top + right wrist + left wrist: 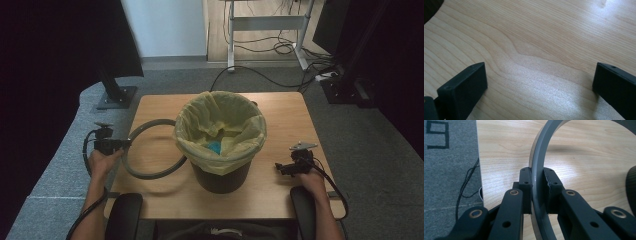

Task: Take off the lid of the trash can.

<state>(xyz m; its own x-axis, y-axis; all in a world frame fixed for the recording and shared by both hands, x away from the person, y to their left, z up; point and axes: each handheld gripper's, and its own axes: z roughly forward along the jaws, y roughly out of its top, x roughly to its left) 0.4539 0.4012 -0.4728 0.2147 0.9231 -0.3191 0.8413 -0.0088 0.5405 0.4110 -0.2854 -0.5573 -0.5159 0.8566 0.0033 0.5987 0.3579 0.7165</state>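
Note:
A grey ring (150,172) lies tilted over the left half of the wooden table (280,115), its right side beside the black bin (220,177). My left gripper (122,143) is shut on the ring's left edge; in the left gripper view both pads clamp the grey ring (539,162), with the gripper (538,185) just above the wood. The bin carries a yellow liner (220,130) folded over its rim, with something blue (214,146) inside. My right gripper (281,167) rests at the table's right side, and in its own view it (539,82) stands open over bare wood.
The table's left edge (477,170) runs close to my left gripper, with grey carpet (449,170) and a cable below it. Desk legs (267,22) and cables stand behind the table. A dark stand base (116,96) sits at the far left.

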